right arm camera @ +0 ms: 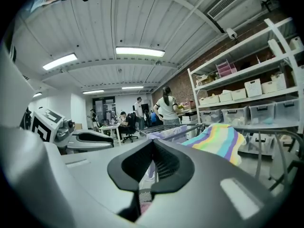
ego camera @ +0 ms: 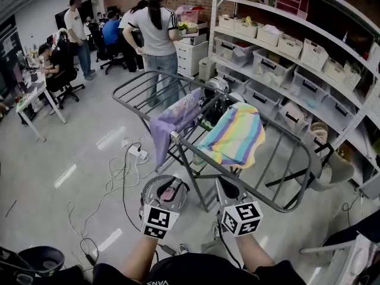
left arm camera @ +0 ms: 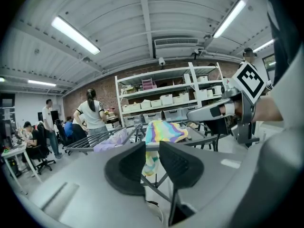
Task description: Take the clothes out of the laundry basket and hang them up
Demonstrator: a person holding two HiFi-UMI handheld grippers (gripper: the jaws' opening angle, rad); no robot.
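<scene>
Head view sets my left gripper (ego camera: 168,190) and right gripper (ego camera: 227,190) low, side by side, near the drying rack (ego camera: 279,141) but touching nothing. A rainbow cloth (ego camera: 234,135) lies draped across the rack's near rails. A purple cloth (ego camera: 169,123) hangs over a rail just to its left. The laundry basket shows in no view.

My left jaws stand a little apart with nothing between them. My right jaws are pressed together, also empty. I judge both pieces hung and a trip back to the basket next. To do that well I should spread both sets of jaws before reaching in. I should pinch one garment by an edge, not a bunch, and lift it clear before I swing toward a bare rail.

Only the head view shows how much free rail remains, at the far left wing and the near right corner. The gripper views look level across the room, so they hide the floor and rack legs. They do show the gap or contact at my jaws, which the head view hides behind the marker cubes.
</scene>
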